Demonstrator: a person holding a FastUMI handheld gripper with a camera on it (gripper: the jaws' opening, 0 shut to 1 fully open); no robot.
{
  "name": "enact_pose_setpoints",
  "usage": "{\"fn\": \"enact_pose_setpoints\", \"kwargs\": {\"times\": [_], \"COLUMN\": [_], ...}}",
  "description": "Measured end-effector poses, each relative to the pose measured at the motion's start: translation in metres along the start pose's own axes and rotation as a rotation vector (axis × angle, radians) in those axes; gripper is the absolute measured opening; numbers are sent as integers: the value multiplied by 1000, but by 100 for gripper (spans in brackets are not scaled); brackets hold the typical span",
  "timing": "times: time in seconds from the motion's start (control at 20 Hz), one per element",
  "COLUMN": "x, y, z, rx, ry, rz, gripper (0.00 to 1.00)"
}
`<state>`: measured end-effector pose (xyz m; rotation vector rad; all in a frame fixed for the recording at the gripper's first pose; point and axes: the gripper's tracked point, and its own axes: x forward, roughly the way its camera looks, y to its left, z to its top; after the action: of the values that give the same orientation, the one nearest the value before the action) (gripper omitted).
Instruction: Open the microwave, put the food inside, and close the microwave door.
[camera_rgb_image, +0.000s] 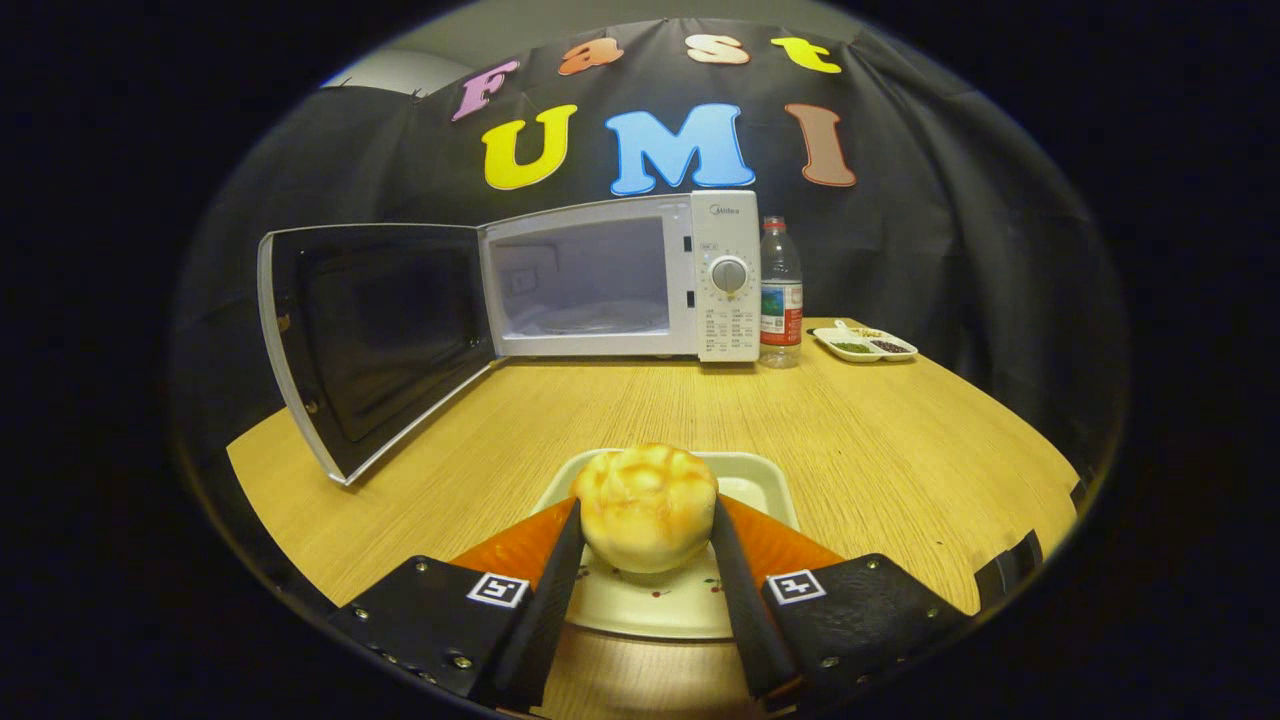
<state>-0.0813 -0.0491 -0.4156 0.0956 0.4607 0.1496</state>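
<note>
Two fingers: gripper (647, 520) pinching the bun (646, 506) from both sides, over its near tray (770, 478), for carrying.
Microwave (615, 280): sitting far, door (372, 340) swinging left, cavity awaiting food.

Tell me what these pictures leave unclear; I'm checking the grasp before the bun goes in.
- Underside of the bun: hidden by its own bulk, so whether it is lifted off the plate cannot be told.
- Near rim of the plate: covered by the tongs, whose fingers press the bun's sides.
- Contents of the small tray beside the bottle: too small.
</note>
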Motion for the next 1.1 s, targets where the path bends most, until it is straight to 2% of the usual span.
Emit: {"fn": "enact_pose_setpoints", "kwargs": {"times": [0.45,0.7,0.85,1.0,1.1], "x": [5,37,63,97,118], "y": [35,52,70,91,100], "z": [60,100,123,139,151], "rx": [-20,-41,6,121,187], "ry": [-61,-78,-69,-31,-22], "rz": [89,102,148,213,223], "gripper": [72,72,72,72,72]}}
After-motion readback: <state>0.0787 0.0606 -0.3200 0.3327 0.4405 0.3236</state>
